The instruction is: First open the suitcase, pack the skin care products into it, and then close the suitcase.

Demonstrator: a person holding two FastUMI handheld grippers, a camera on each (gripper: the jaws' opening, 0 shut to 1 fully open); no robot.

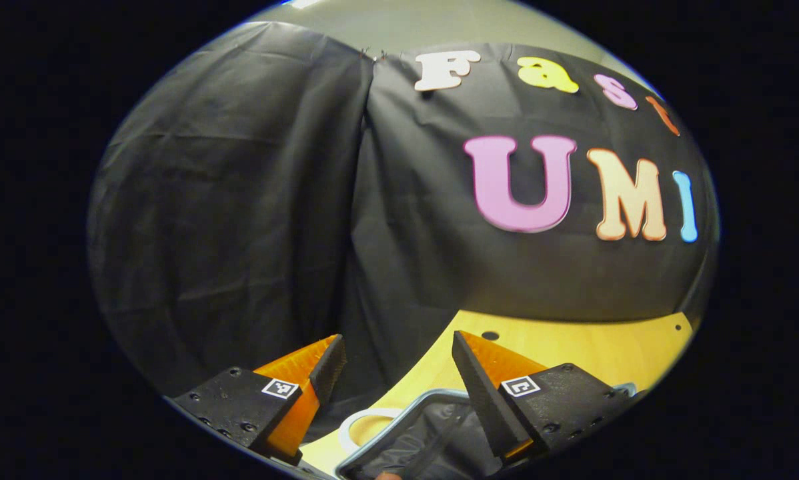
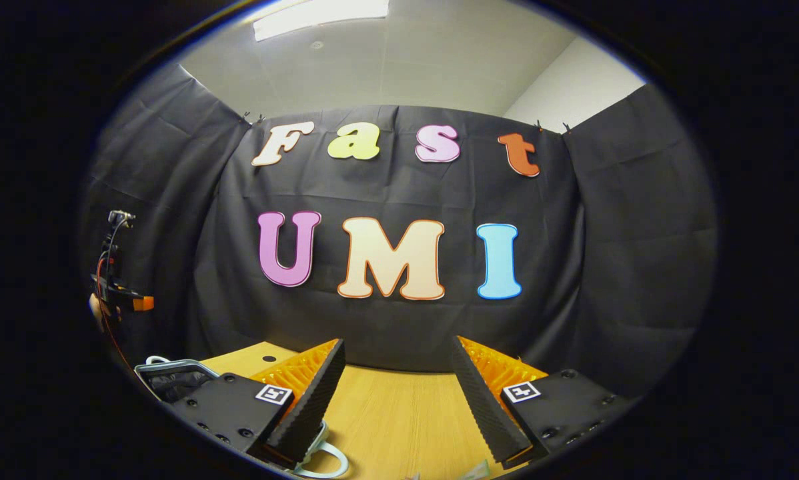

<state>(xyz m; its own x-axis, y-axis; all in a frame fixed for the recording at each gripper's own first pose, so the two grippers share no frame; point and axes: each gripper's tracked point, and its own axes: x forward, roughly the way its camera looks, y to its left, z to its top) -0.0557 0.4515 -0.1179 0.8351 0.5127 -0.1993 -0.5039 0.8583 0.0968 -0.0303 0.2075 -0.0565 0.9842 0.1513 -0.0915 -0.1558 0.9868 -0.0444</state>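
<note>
Both the left gripper [image 1: 398,383] and the right gripper [image 2: 397,393] hover with jaws wide apart, empty, over the table [image 1: 599,343]; the open suitcase [image 1: 413,433] shows its dark lining.

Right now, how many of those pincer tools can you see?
2. The right gripper hangs open over the table; the left gripper is held up at the far left, above the suitcase.

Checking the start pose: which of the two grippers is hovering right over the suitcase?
The left gripper: the suitcase lies just beneath its open fingers. The right gripper hovers over bare table.
</note>
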